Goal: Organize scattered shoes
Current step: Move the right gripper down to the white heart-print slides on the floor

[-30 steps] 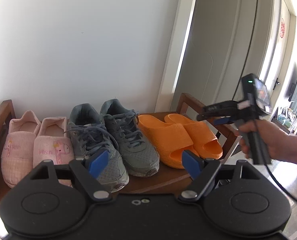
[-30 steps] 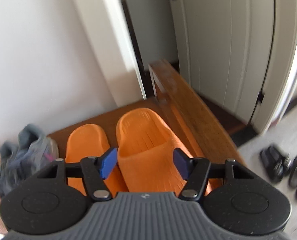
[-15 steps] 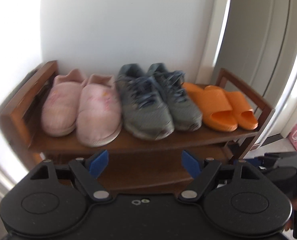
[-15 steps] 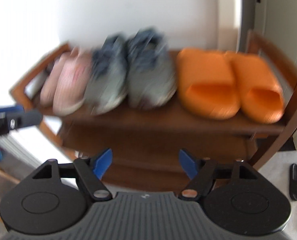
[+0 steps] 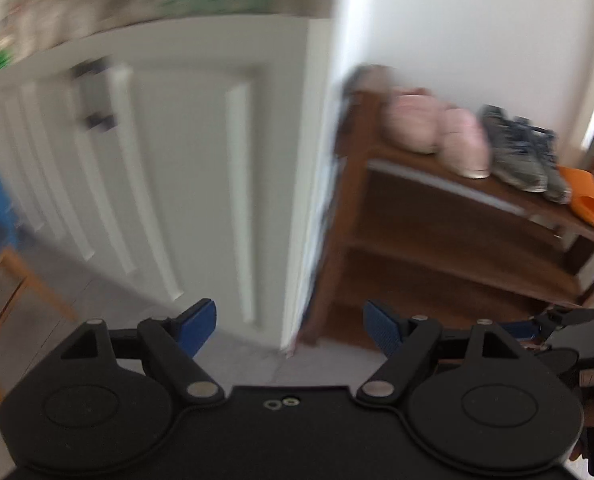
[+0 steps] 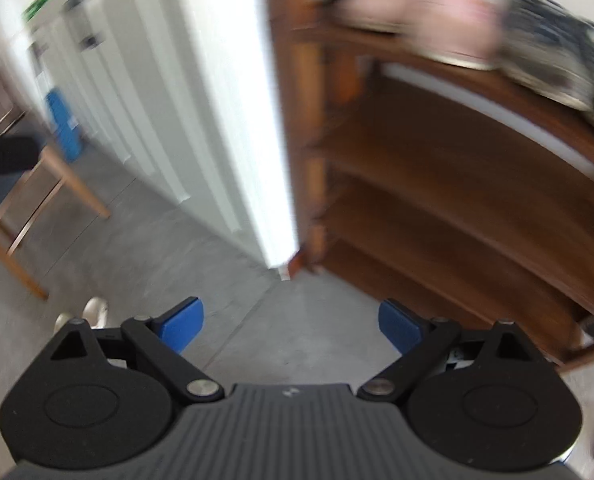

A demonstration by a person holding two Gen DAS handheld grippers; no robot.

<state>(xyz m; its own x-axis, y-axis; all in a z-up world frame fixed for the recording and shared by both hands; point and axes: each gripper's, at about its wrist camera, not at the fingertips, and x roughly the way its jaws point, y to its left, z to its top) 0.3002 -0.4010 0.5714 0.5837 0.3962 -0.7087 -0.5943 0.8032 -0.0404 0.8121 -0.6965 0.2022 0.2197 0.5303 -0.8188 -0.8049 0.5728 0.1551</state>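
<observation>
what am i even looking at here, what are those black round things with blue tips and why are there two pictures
No robot here: a person carries a hand-held gripper in each hand, and each gripper has a wide-angle camera looking forward along its two fingers. So one picture comes from the left gripper, the other from the right gripper. The black discs and arms at the bottom of each picture are the gripper's own body; the blue tips are its finger pads.

Both grippers are empty. The left one is open; the right one's jaws are opening wider, with only grey floor between them.

The pictures are blurred. Beyond the grippers stands a wooden shoe rack beside a white wall corner. On its top shelf sit pink slippers, grey sneakers and orange slides, side by side. The lower shelves look bare.
</observation>
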